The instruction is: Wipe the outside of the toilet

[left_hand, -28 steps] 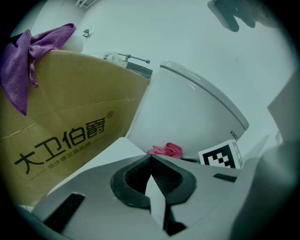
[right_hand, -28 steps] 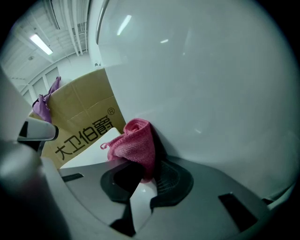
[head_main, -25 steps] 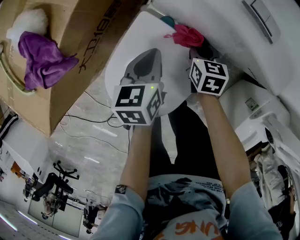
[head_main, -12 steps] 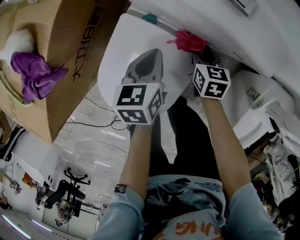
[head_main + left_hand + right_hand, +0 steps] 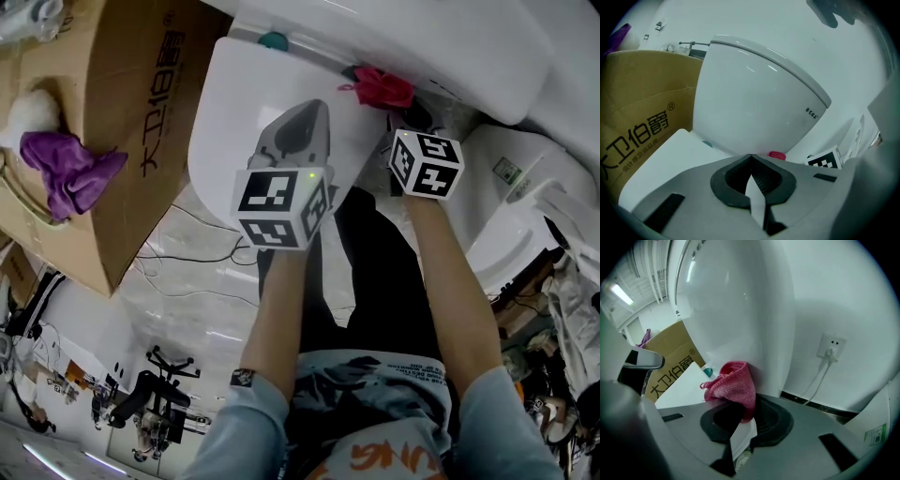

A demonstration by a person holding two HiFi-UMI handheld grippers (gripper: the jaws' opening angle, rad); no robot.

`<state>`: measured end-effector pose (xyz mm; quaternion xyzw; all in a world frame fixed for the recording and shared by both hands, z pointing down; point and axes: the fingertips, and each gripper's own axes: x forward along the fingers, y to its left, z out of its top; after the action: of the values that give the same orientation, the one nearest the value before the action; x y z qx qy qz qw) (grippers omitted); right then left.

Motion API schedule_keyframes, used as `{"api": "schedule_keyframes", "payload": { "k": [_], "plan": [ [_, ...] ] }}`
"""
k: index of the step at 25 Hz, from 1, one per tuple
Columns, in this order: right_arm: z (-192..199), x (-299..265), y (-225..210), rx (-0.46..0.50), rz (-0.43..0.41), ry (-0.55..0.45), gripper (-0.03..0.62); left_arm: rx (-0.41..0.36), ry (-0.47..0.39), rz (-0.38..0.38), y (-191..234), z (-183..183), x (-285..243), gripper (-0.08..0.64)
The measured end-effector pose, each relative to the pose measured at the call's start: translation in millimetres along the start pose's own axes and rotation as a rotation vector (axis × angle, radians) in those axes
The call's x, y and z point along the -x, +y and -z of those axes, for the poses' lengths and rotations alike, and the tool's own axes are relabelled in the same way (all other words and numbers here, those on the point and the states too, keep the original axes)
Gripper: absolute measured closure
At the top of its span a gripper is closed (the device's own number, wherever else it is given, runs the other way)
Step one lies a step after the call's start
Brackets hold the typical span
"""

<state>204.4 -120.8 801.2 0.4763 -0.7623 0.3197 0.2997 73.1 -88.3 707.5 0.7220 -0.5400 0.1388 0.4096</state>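
The white toilet shows its shut lid and its tank in the head view. A pink cloth lies against the tank's base behind the lid. My right gripper is shut on it; in the right gripper view the pink cloth sticks out from between the jaws and presses on the white tank wall. My left gripper hovers over the lid, shut and empty. In the left gripper view the left gripper points at the tank, with the pink cloth just beyond its tips.
A large cardboard box stands left of the toilet, with a purple cloth and a white fluffy thing on it. A teal piece sits at the lid hinge. Another white fixture is at the right. A wall socket with cable is behind the toilet.
The right gripper has slid the pink cloth to the right along the tank's base, away from the teal piece. The left gripper stays over the lid. The head view has shifted.
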Motion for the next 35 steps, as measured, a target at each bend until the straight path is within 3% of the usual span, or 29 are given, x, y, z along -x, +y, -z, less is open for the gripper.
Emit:
{"api": "schedule_keyframes", "payload": {
  "k": [4,8,17,23,27,33,35],
  "plan": [
    [6,10,-16,-0.060,0.040,0.014,0.526,-0.034,0.001,-0.006,-8,-3,1,0.535],
    [11,27,-30,-0.186,0.081,-0.006,0.526,-0.072,-0.028,-0.041,-8,-13,10,0.535],
    [-17,88,-28,-0.249,0.136,-0.159,0.526,-0.092,-0.128,0.105,-27,-38,44,0.535],
    [-56,127,10,-0.266,0.124,-0.287,0.526,-0.117,-0.169,0.075,-15,-68,88,0.535],
    [-79,162,54,-0.259,0.116,-0.314,0.526,-0.106,-0.183,0.059,-7,-94,139,0.535],
    [-145,219,127,-0.214,0.045,-0.432,0.526,-0.107,-0.312,0.070,-11,-168,220,0.535],
    [-162,238,151,-0.210,0.014,-0.460,0.526,-0.067,-0.349,0.067,-10,-183,245,0.535]
  ]
}}
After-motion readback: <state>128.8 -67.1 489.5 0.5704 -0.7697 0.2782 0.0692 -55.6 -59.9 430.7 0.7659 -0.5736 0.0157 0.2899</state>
